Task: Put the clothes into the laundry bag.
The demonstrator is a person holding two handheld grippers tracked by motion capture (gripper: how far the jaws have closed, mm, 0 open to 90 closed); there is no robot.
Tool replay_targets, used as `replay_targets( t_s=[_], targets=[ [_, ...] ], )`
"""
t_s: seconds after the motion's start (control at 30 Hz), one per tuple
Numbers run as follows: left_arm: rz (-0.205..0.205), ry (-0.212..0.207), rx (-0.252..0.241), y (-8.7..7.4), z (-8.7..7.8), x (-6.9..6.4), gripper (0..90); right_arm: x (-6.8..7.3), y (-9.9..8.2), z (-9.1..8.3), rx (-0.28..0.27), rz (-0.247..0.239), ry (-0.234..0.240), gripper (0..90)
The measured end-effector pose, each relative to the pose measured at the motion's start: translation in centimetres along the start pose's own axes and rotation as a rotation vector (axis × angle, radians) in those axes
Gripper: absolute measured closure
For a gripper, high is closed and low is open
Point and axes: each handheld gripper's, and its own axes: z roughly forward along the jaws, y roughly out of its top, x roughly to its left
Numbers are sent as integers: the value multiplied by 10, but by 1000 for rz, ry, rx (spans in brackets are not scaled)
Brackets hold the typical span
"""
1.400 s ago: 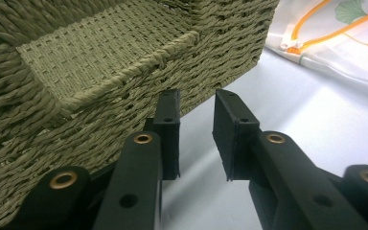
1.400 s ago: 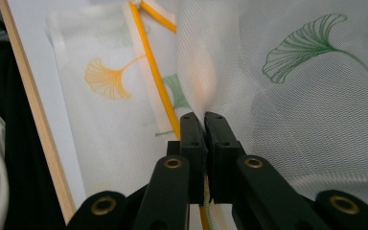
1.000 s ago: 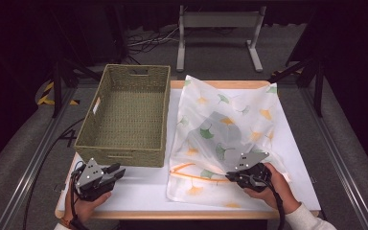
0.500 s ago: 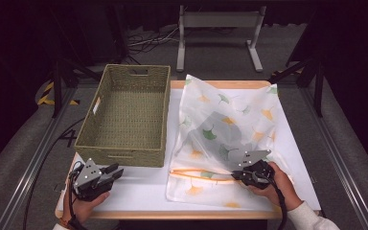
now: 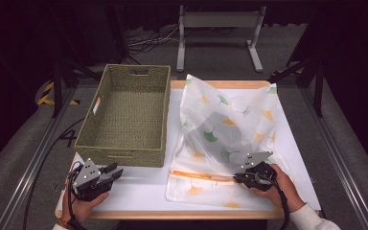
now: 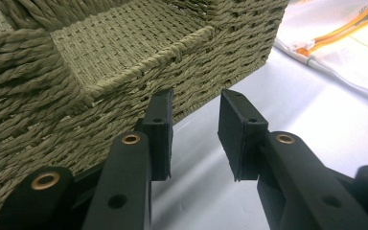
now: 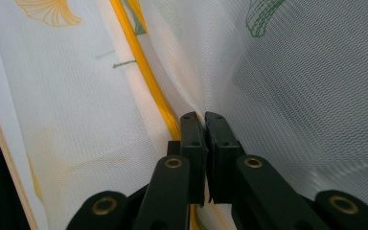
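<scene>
We are counting one woven basket sitting on one white table; we are also counting one sheer mesh bag lying on it, carrying one orange zip line. We are seeing two grippers, one left gripper and one right gripper; two hands are holding them, one each.
</scene>
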Motion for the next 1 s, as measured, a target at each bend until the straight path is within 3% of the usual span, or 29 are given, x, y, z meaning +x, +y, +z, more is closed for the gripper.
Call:
replay_targets(
  t_s=[0.33,0.8,1.0],
  targets=[
    [-5,6,-10,0,0,0,643,4,-4,-5,-8,-22,-5,836],
    [-29,11,0,-2,1,0,596,11,-11,-24,-84,-36,-65,759],
    [-34,15,0,-2,2,1,572,15,-13,-29,-107,-26,-62,659]
  ],
)
